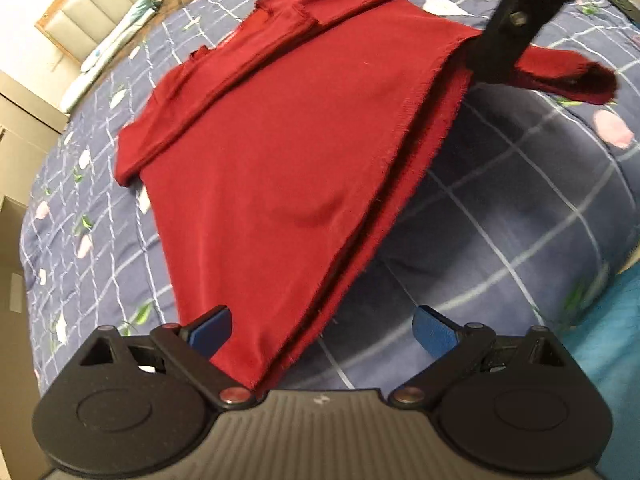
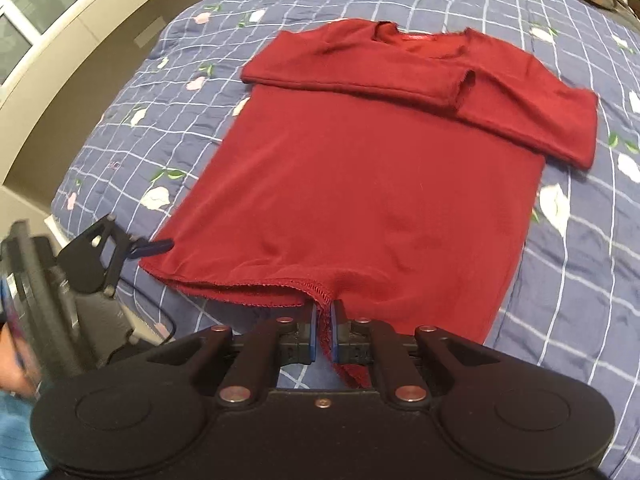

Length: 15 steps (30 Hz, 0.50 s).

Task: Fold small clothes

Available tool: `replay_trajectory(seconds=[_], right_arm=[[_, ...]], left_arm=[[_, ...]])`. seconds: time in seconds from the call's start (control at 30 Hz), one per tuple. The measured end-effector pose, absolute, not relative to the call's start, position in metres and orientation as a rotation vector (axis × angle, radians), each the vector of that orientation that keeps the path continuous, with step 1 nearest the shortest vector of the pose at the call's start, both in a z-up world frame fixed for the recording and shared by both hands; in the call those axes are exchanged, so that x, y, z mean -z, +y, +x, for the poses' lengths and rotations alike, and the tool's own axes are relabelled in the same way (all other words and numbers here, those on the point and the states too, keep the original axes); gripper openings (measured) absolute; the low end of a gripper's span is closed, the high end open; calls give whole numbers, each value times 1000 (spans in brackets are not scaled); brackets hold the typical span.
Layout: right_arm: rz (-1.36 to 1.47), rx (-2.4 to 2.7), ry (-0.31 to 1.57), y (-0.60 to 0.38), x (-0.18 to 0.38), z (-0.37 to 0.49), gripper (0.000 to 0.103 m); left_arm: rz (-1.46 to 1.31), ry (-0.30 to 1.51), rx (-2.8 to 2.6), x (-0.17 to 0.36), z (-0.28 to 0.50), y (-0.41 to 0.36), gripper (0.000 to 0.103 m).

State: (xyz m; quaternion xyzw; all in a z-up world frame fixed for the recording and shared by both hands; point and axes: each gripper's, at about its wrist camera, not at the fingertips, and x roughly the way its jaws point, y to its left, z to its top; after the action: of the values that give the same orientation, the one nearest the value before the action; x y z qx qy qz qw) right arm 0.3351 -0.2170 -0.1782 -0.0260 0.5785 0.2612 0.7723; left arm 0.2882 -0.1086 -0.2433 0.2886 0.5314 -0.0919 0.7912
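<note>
Red shirt lies flat on the blue checked bedspread, both sleeves folded across the chest below the neckline. My right gripper is clenched on the bottom hem, red fabric pinched between its blue pads and lifted slightly off the bed. My left gripper stands spread wide at the hem's other corner; the cloth runs between its blue pads and touches only the left one. From the left wrist view, the hem edge rises toward my right gripper, shadow beneath
</note>
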Motion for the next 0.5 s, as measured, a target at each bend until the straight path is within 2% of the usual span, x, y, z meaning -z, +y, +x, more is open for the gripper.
replay_trajectory(seconds=[0.1,0.2,0.23,0.27,0.3,0.33,0.43,0.5], right_arm=[[-72,-581,1255,-221,175,337,6],[-80,-591,1258,-226,173,339,6],[-83,-595,1260,-227,172,339,6],[-86,-599,1261,-228,172,339,6],[-91,-604,1263,-229,172,338,6],[-96,-606,1265,-229,173,338,6],[-92,-597,1269,-233,173,336,6],[-87,-591,1267,-234,174,335,7]], left_arm=[[649,1150,164,249,298,-105,91],[686,1174,113,256,304,-93,80],[688,1184,107,257,306,-88,71],[679,1194,111,257,307,-83,50],[664,1202,123,254,310,-77,38],[639,1208,140,251,312,-72,21],[553,1189,180,235,316,-59,7],[548,1180,184,225,321,-57,5]])
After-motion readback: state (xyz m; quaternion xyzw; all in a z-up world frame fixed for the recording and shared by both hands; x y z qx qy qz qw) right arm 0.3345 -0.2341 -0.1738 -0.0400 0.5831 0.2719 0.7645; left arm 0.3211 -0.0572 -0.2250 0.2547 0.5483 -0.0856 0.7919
